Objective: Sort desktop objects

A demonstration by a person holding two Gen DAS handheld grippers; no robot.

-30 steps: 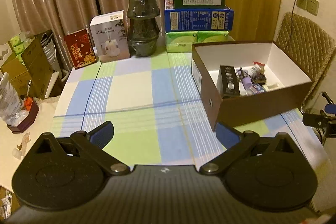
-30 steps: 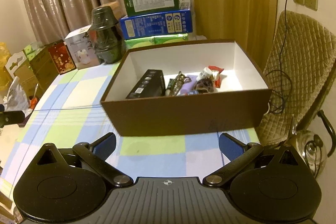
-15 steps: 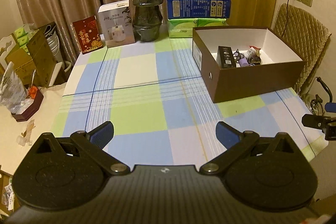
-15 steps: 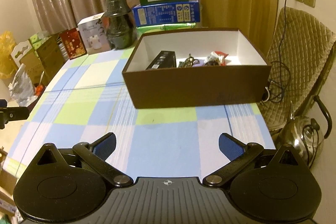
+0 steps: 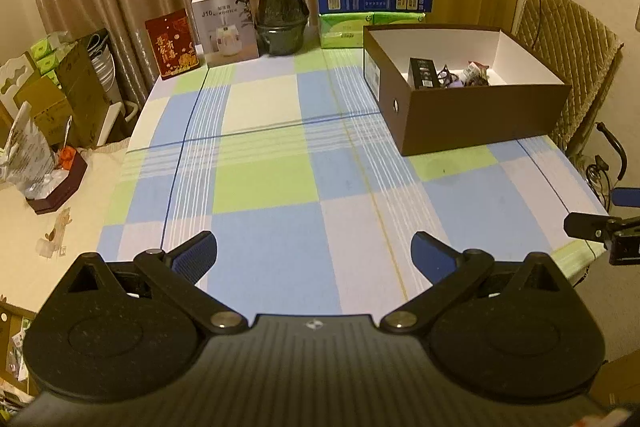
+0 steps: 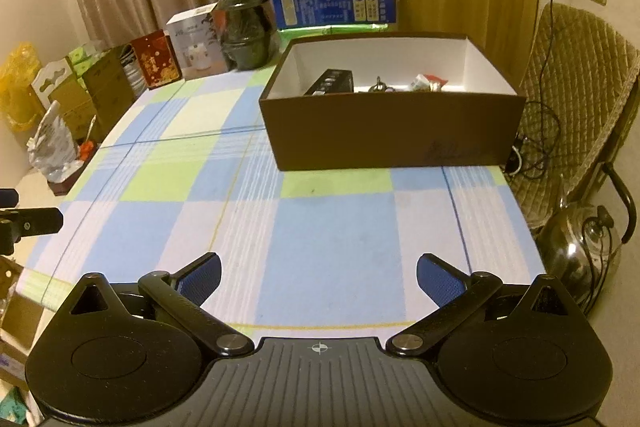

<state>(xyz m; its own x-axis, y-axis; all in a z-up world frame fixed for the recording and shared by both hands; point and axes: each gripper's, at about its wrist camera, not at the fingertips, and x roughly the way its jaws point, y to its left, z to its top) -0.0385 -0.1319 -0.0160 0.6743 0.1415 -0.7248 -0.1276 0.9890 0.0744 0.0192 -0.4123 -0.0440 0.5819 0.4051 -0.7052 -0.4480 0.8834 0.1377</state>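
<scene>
brown box (image 5: pixel 472 119), blue-green checked tablecloth (image 5: pixel 280 163)

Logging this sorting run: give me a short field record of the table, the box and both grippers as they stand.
table: checked blue, green and white cloth, middle bare
container: brown cardboard box with white inside, far right, open top
box contents: black rectangular packet, small mixed items beside it
back row: red card, white carton, dark stacked pots, stacked cartons
left gripper: open, empty
right gripper: open, empty

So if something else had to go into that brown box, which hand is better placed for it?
Probably the right gripper: the brown box sits straight ahead of it, but off to the side of the left gripper. Both are open and empty.
</scene>
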